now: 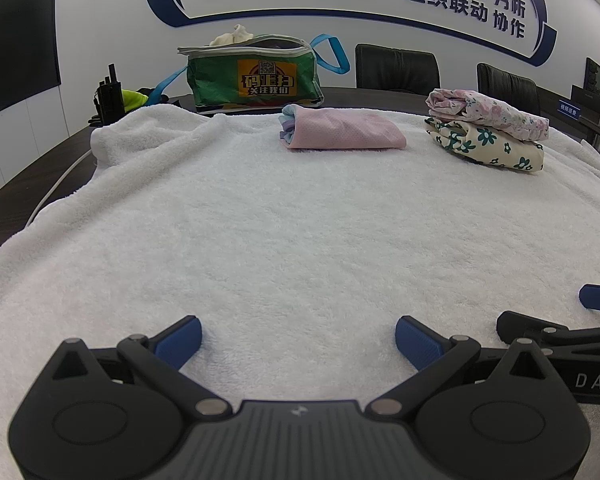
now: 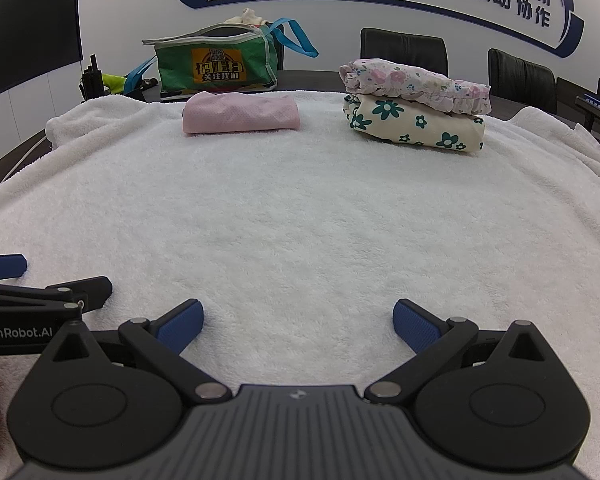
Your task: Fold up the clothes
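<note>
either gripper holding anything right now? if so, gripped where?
Nothing held. Left gripper and right gripper both stand open over the bare white towel, nothing between the pads. Folded clothes lie far off, untouched.

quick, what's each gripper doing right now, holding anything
left gripper: jaws wide open, holding nothing, over the white towel.
right gripper: jaws wide open, holding nothing.

Fluffy terry towel (image 1: 300, 220); perforated pink cloth (image 1: 348, 133); smooth printed floral cottons (image 2: 416, 124); glossy woven-plastic bag (image 1: 256, 76); matt black plastic gripper (image 1: 299, 338), ribbed blue pads (image 1: 416, 340).
</note>
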Tool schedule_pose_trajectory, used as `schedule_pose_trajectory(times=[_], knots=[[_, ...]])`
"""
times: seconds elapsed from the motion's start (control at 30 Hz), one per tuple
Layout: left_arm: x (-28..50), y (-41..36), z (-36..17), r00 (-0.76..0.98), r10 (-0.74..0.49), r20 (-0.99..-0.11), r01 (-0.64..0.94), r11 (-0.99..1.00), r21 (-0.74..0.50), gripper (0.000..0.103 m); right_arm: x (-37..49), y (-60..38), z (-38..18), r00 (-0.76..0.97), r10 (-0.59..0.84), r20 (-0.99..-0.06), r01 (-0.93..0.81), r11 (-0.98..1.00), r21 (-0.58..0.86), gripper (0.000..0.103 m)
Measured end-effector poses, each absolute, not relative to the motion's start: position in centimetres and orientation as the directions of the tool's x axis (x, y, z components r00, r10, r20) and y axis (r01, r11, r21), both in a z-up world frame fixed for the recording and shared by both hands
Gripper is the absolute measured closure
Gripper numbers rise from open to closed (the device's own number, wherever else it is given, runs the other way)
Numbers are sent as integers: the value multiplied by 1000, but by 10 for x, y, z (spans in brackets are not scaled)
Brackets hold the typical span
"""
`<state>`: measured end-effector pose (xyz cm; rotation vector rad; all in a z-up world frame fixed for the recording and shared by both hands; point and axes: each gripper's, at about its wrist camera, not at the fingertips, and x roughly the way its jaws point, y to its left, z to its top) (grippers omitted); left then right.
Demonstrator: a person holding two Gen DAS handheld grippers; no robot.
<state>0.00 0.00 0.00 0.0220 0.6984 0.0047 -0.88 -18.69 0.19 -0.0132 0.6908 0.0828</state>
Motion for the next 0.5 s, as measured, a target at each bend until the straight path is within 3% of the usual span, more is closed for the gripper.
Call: schedule_pose_trajectory(times=[0.5], knots=[[0,0,0,766,11,-643,4,1000,22,0,-9,-187,2,767,75,-637,-81,997,20,0]])
